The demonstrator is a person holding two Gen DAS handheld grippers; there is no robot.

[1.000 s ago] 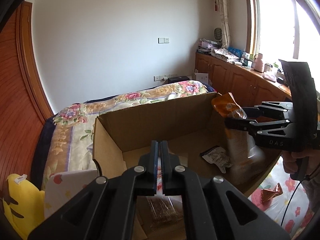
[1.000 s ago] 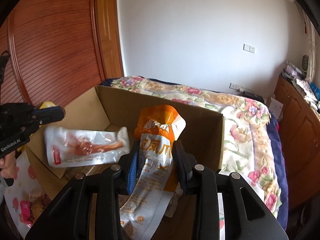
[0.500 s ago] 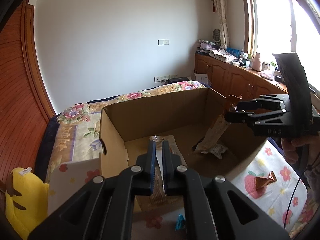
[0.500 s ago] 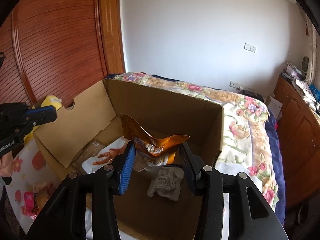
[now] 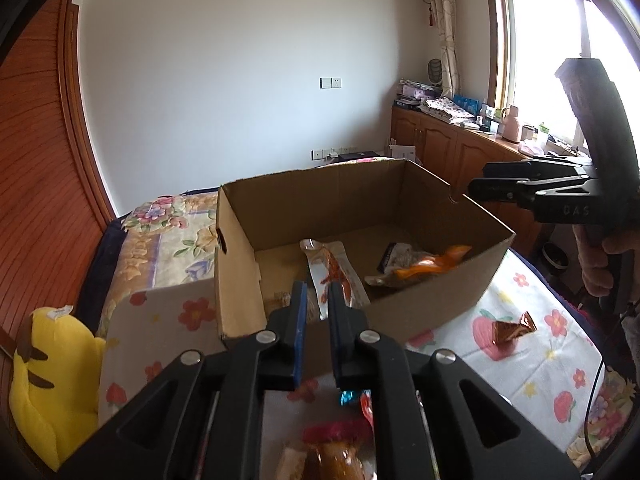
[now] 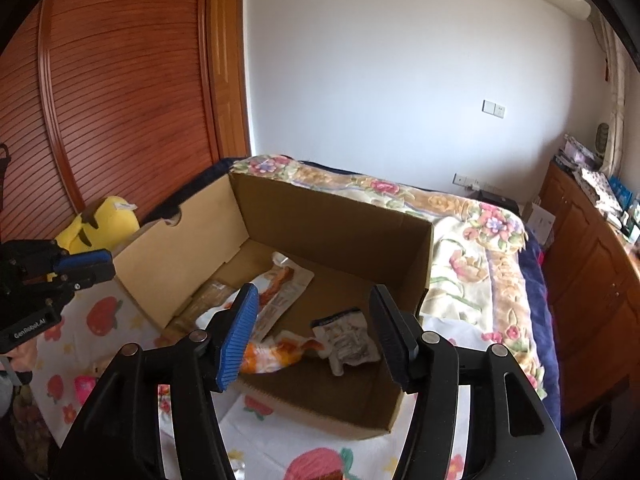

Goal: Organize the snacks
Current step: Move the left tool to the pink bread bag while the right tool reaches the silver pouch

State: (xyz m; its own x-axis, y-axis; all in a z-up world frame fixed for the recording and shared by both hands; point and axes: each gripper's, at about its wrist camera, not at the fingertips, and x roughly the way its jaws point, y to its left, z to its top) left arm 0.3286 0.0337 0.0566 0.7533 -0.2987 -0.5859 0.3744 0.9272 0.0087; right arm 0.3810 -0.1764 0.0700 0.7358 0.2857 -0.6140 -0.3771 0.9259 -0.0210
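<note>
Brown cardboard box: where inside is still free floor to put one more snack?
In the brown cardboard box, bare floor lies along the far wall and in the far right corner. The near side is crowded: clear pouch with red food, orange packet, crumpled white wrapper.

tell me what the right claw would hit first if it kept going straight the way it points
Probably the orange snack pouch lying in the cardboard box, just ahead between the open right claw tips; depth is hard to judge.
</note>
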